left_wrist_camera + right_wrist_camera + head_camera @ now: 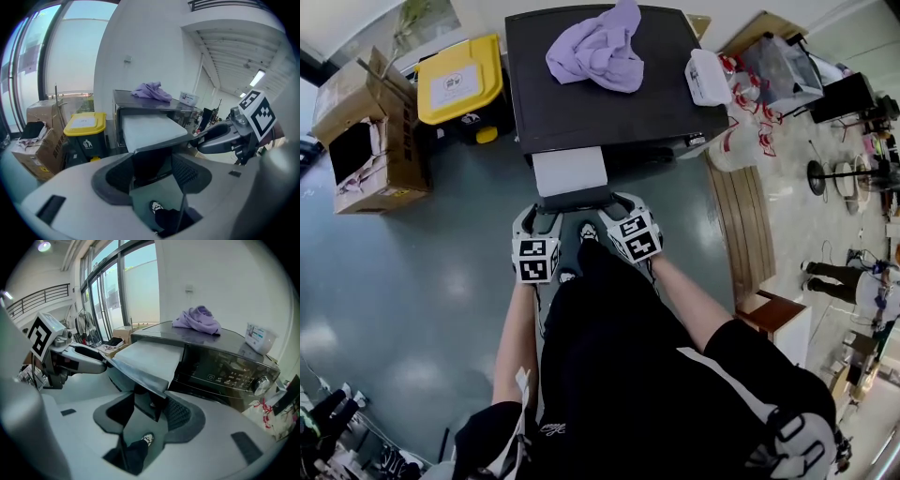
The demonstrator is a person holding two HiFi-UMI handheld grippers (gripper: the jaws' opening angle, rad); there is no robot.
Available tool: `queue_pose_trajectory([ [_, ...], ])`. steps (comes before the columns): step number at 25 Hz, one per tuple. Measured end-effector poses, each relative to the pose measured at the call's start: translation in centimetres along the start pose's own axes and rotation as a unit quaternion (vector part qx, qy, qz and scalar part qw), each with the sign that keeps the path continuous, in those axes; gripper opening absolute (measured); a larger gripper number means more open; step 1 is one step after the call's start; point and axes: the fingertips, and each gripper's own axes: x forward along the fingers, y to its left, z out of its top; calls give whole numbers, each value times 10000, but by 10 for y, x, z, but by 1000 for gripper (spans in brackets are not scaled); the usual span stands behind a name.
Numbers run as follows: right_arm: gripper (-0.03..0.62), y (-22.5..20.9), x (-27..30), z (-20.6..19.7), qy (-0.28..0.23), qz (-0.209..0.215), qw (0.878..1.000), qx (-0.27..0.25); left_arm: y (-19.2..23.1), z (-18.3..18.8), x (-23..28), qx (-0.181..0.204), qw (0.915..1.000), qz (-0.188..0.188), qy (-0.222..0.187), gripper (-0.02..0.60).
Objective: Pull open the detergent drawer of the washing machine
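Note:
The dark washing machine stands ahead with its detergent drawer pulled out toward me, its white top showing. The drawer's dark front panel lies between both grippers. My left gripper has the panel's left part filling the gap between its pads. My right gripper holds the right part the same way. In each gripper view the other gripper's finger reaches the drawer's far corner. A purple cloth lies on the machine's lid.
A yellow-lidded bin and an open cardboard box stand to the machine's left. A white tub sits on the lid's right edge. A wooden bench runs along the right. My legs and a shoe are below the drawer.

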Motion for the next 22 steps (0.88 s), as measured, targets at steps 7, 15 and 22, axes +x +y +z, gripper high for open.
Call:
queue_pose_trajectory([
  [7, 206, 5, -2, -1, -188, -104, 9997, 142, 0, -1, -5, 86, 10000, 29, 4, 255],
  [15, 207, 9, -9, -9, -179, -104, 9997, 109, -5, -5, -12, 109, 9999, 67, -33, 255],
  [22, 207, 14, -13, -13, -269, -139, 9995, 109, -8, -9, -18, 127, 9998, 60, -110, 253],
])
